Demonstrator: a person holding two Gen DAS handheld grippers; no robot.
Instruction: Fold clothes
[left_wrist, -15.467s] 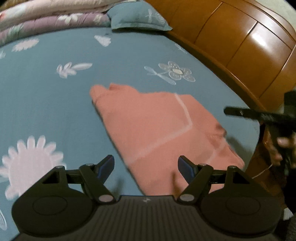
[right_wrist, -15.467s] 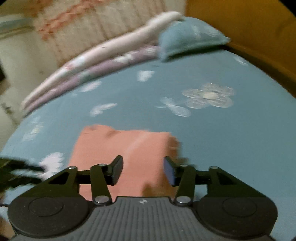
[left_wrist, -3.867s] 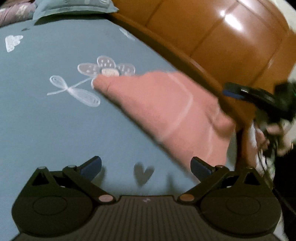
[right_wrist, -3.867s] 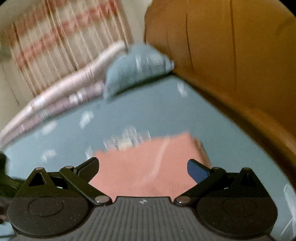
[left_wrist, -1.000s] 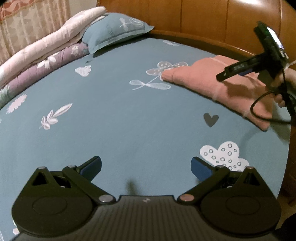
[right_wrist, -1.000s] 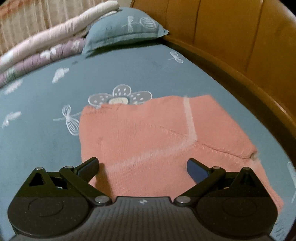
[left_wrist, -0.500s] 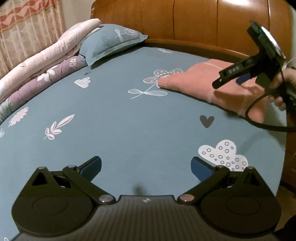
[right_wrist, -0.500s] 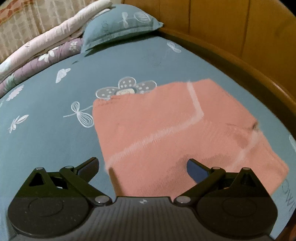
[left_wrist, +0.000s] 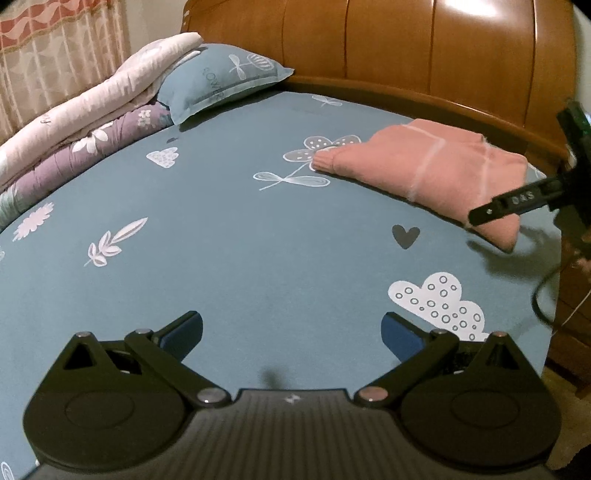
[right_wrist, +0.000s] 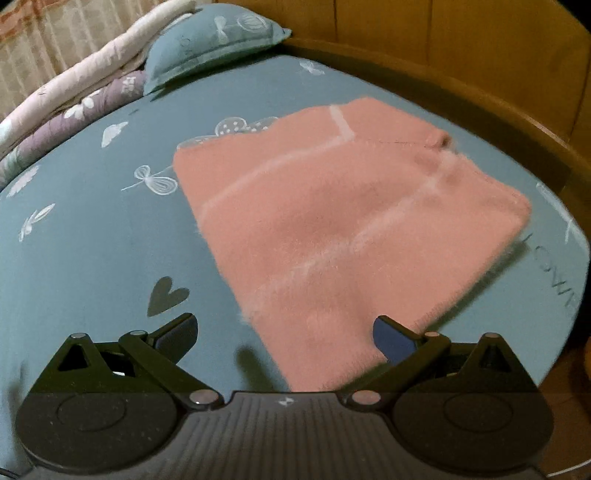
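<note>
Pink sweater folded, both tools empty

Pink sweater (right_wrist: 351, 229) lies on the bed (left_wrist: 240, 236) as a compact folded block with pale stripes crossing its top, close to the wooden headboard (left_wrist: 424, 55) and near the bed's right corner. One of its edges partly covers a printed flower on the blue sheet, and a dark printed heart sits just beside its nearer side.

The left tool (left_wrist: 291, 328) hangs over bare sheet, well apart from the sweater, its jaws spread wide and holding nothing. The right tool (right_wrist: 282, 330) hovers just above the sweater's near corner, jaws likewise wide with nothing between them; the cloth below looks untouched by either finger. A pillow (left_wrist: 221, 83) and stacked quilts (left_wrist: 85, 122) rest at the far end.

Judging by the neat shape, the folding itself looks finished, and the step in hand reads as release and pull-away. No other garment shows in either view, so the next move probably calls only for lifting clear without snagging the fuzzy knit.
</note>
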